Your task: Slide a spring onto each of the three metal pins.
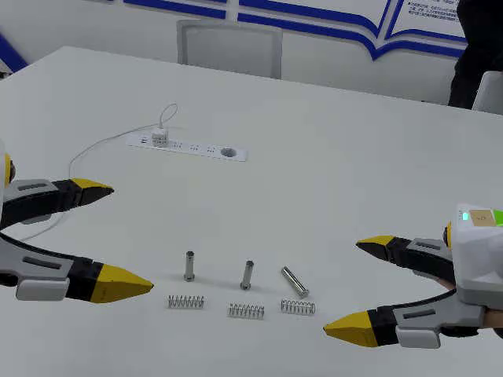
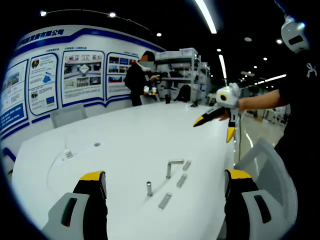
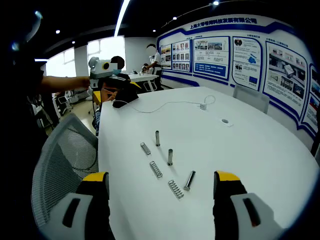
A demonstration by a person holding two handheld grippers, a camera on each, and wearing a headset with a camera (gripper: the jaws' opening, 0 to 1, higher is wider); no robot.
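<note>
Left gripper (image 1: 118, 237) — jaws wide apart, empty, over the left side of the white table (image 1: 314, 157). Right gripper (image 1: 354, 287) — likewise wide open and empty, at the right. Between them, clear of both: left pin (image 1: 189, 265) and middle pin (image 1: 247, 275) upright, right pin (image 1: 293, 281) lying down. Left spring (image 1: 185, 301), middle spring (image 1: 246, 311) and right spring (image 1: 298, 307) lie in a row just in front.
</note>
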